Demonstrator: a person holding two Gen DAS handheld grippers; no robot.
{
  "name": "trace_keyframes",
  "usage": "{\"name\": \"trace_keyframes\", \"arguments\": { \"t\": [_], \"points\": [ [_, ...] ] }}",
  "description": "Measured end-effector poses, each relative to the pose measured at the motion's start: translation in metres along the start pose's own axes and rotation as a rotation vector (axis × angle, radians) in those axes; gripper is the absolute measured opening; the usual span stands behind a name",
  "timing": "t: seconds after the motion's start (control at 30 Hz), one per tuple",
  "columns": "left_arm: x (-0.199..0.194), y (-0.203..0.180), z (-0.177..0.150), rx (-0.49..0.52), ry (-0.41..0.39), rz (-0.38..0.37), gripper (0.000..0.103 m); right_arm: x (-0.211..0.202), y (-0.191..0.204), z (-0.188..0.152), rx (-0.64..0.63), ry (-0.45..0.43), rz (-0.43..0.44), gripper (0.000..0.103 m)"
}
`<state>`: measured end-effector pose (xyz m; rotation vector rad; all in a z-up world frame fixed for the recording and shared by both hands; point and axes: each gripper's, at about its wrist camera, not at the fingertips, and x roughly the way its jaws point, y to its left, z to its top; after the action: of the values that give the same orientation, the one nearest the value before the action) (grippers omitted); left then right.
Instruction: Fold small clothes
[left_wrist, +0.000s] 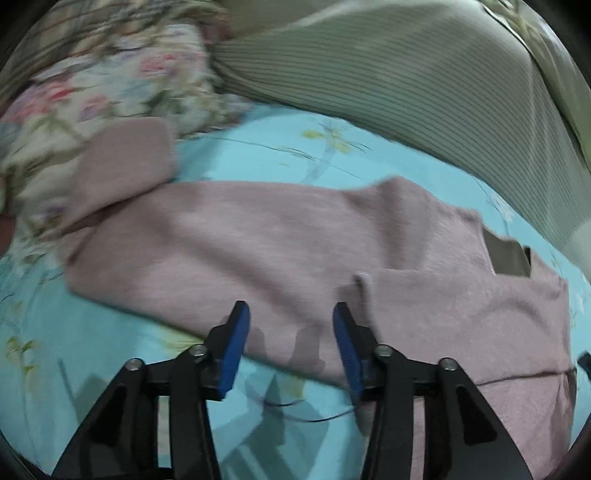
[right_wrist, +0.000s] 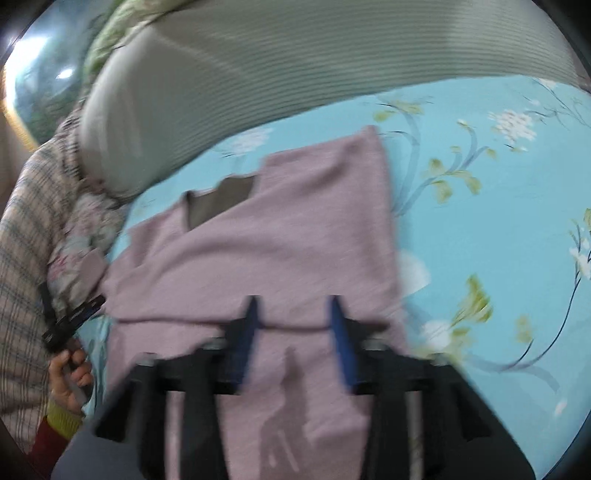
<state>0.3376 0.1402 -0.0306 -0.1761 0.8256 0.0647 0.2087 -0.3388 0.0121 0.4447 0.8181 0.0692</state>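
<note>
Left gripper (left_wrist: 291, 314) sits low in the centre of its frame, blue pads (left_wrist: 232, 354) spread apart and released, nothing between them, hovering over the near edge of the mauve knit garment (left_wrist: 280, 251). That garment lies flat across the middle of the frame on the turquoise flower-printed sheet (left_wrist: 266, 147), soft and slightly fuzzy, with a dark brownish patch (left_wrist: 508, 256) near its right side. A second mauve piece (left_wrist: 125, 162) lies at the left, against a floral cushion (left_wrist: 110, 85). A ribbed olive-grey pillow (left_wrist: 424, 81) fills the upper right.

Over to the right gripper (right_wrist: 293, 306), lower centre of its own blurred view: jaws parted too, gripping nothing, the garment (right_wrist: 266, 251) lying beneath them with a fold line running across. At the lower left a hand (right_wrist: 68, 380) clutches the other gripper's dark handle, beside checked fabric (right_wrist: 22, 258).
</note>
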Motion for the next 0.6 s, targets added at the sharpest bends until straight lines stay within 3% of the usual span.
{"name": "trace_keyframes", "arguments": {
  "t": [0.23, 0.3, 0.47, 0.6],
  "points": [
    [-0.003, 0.056, 0.031, -0.041, -0.043, 0.176, 0.066, 0.01, 0.036, -0.032, -0.006, 0.063, 0.09, 0.053],
    [0.002, 0.071, 0.045, -0.041, -0.061, 0.242, 0.079, 0.014, 0.038, -0.038, 0.003, 0.074, 0.092, 0.053],
    [0.038, 0.085, 0.076, 0.096, -0.058, 0.441, 0.081, 0.016, 0.036, -0.045, 0.042, 0.095, 0.093, 0.053],
    [0.084, 0.096, 0.088, 0.199, 0.025, 0.541, 0.082, 0.018, 0.039, -0.044, 0.056, 0.093, 0.095, 0.053]
  ]
}}
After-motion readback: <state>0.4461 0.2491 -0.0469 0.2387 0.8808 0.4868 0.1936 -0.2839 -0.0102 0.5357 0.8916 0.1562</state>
